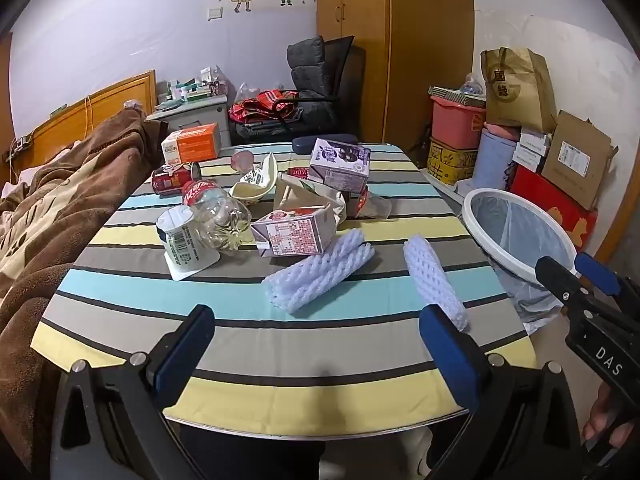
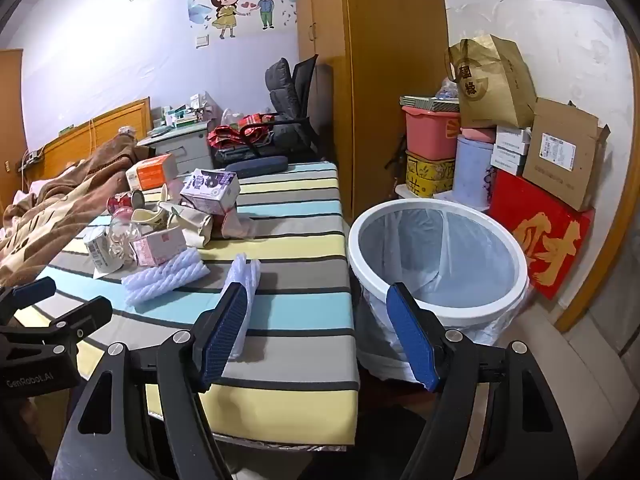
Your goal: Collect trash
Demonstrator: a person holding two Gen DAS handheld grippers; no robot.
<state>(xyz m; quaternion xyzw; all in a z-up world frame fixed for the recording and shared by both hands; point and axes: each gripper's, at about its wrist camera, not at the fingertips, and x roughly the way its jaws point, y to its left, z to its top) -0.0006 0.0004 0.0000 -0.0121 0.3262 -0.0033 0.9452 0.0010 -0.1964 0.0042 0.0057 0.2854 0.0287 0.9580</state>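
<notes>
Trash lies on the striped table (image 1: 240,344): two white foam nets (image 1: 320,276) (image 1: 434,282), pink carton (image 1: 294,232), purple carton (image 1: 340,164), clear bottle (image 1: 218,216), yogurt cup (image 1: 182,240), red can (image 1: 176,178), paper bowl (image 1: 256,184). A white-rimmed bin (image 2: 436,264) with a plastic liner stands right of the table. My left gripper (image 1: 316,344) is open and empty over the table's near edge. My right gripper (image 2: 316,324) is open and empty at the table's right edge, beside the nearer foam net (image 2: 244,280) and the bin.
A bed with a brown blanket (image 1: 60,208) borders the table's left. An orange box (image 1: 194,146) and a dark case (image 1: 324,142) sit at the table's far end. Stacked boxes, a red box (image 2: 540,232) and a paper bag (image 2: 492,84) stand behind the bin.
</notes>
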